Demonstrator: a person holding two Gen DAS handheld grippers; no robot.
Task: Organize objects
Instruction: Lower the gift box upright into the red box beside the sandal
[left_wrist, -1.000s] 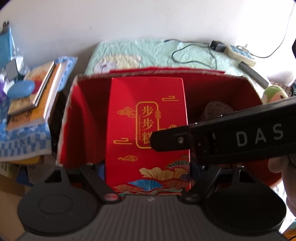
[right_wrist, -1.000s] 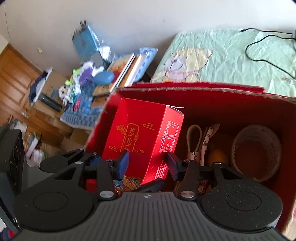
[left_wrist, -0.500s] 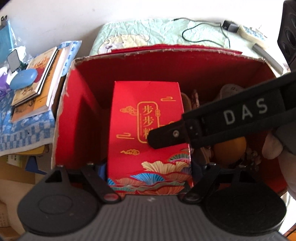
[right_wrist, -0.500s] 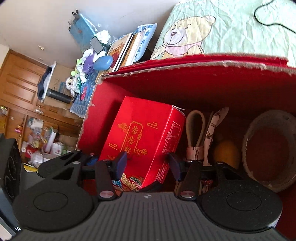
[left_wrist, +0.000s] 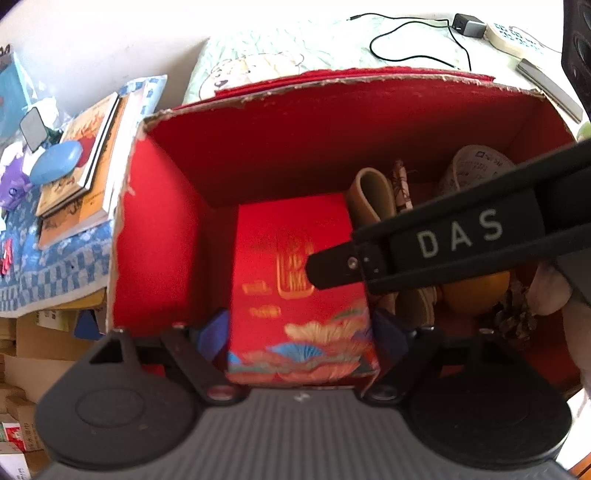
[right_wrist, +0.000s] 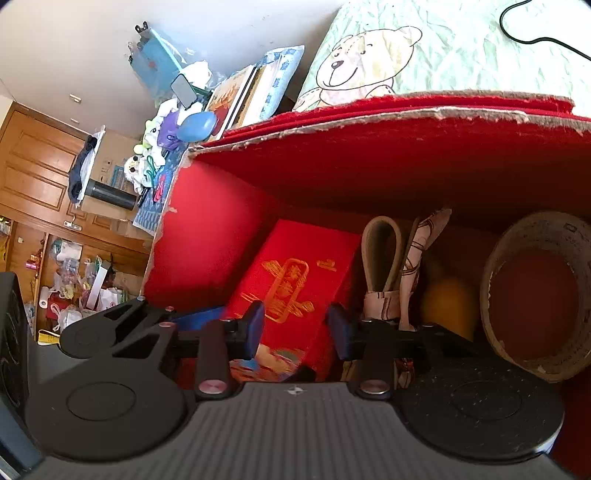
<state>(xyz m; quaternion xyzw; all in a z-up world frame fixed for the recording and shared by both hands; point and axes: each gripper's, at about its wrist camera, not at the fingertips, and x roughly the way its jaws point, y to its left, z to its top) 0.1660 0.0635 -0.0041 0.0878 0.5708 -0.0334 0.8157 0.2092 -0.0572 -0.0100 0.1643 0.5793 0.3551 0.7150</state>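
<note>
A red gift carton (left_wrist: 295, 258) with gold characters lies low in the left half of a big red cardboard box (left_wrist: 159, 229). It looks blurred. My left gripper (left_wrist: 298, 334) straddles its near end, and the blue pads (left_wrist: 212, 334) stand just off its sides, open. My right gripper (left_wrist: 321, 269) reaches in from the right as a black bar, its tip over the carton's face. In the right wrist view, that gripper (right_wrist: 297, 328) is open and holds nothing. The carton (right_wrist: 295, 273) lies beyond it inside the box (right_wrist: 207, 229).
The box's right half holds a tan looped strap (right_wrist: 380, 251), an orange ball (right_wrist: 447, 306), a wide tape roll (right_wrist: 535, 295) and a pine cone (left_wrist: 509, 317). Books (left_wrist: 81, 155) and a blue case (left_wrist: 55, 162) are stacked left of the box. A bear-print bed (right_wrist: 369, 62) with a cable (left_wrist: 406, 40) lies behind.
The carton has gone down from above the box rim to deep inside it. The left fingers have spread slightly, showing their blue pads. Both grippers have tilted downwards over the box.
</note>
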